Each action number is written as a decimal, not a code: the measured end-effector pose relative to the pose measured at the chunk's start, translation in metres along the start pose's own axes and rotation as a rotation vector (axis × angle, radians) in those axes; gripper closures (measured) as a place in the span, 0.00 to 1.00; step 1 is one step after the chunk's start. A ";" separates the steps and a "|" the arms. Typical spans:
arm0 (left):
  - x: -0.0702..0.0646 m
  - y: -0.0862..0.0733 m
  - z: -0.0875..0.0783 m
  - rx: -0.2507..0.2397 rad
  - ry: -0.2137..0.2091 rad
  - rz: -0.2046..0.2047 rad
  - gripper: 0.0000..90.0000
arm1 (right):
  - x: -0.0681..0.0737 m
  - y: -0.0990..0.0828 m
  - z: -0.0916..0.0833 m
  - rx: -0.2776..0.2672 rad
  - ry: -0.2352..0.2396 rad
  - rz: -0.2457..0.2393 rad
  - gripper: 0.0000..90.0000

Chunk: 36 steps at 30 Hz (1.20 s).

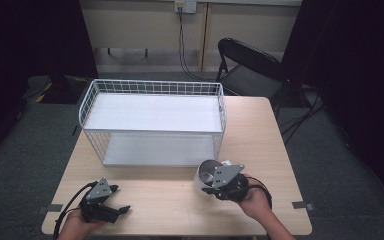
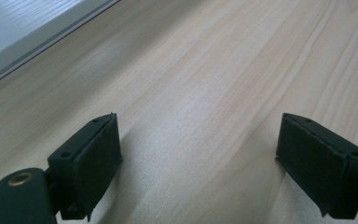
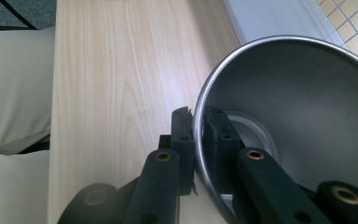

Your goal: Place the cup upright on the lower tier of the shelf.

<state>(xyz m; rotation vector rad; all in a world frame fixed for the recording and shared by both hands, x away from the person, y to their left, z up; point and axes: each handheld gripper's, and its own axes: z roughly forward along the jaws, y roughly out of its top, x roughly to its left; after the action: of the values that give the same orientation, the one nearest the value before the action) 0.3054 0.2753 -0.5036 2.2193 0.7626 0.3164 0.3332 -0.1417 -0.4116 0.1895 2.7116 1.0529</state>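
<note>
Right gripper view: right claw (image 3: 198, 126) clamped on rim of round, shiny steel cup (image 3: 303, 107), tilted just above pale wooden bench (image 3: 121, 70). Probably light, rigid, slippery; rim pinch suits. Left claw (image 2: 198, 154) wide open, empty.

Silver cup (image 3: 303, 107), white wire basket (image 1: 152, 90)

1. Looking like a recording lab or studio room.
2. Showing black curtains (image 1: 365, 75) hanging on both sides.
3. Standing on grey carpet (image 1: 25, 150): a plain wooden table (image 1: 275, 145).
4. Sitting behind: a folding chair (image 1: 247, 67), a wall socket (image 1: 185, 6) feeding cables.
</note>
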 end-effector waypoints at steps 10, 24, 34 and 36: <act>0.000 0.000 0.000 0.000 0.000 0.000 0.15 | 0.000 0.012 0.009 -0.004 -0.003 -0.019 0.92; 0.000 0.000 0.000 0.000 0.000 0.000 0.15 | -0.003 0.025 0.019 -0.005 -0.023 -0.032 0.92; 0.000 0.000 0.000 0.000 0.000 0.000 0.15 | -0.010 0.029 0.023 -0.017 -0.039 -0.029 0.92; 0.000 0.000 0.000 0.000 0.000 0.000 0.15 | -0.010 0.030 0.024 -0.016 -0.042 -0.034 0.92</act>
<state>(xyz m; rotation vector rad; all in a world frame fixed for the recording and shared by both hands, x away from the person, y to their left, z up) 0.3055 0.2754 -0.5036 2.2196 0.7624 0.3162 0.3500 -0.1057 -0.4067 0.1605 2.6591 1.0493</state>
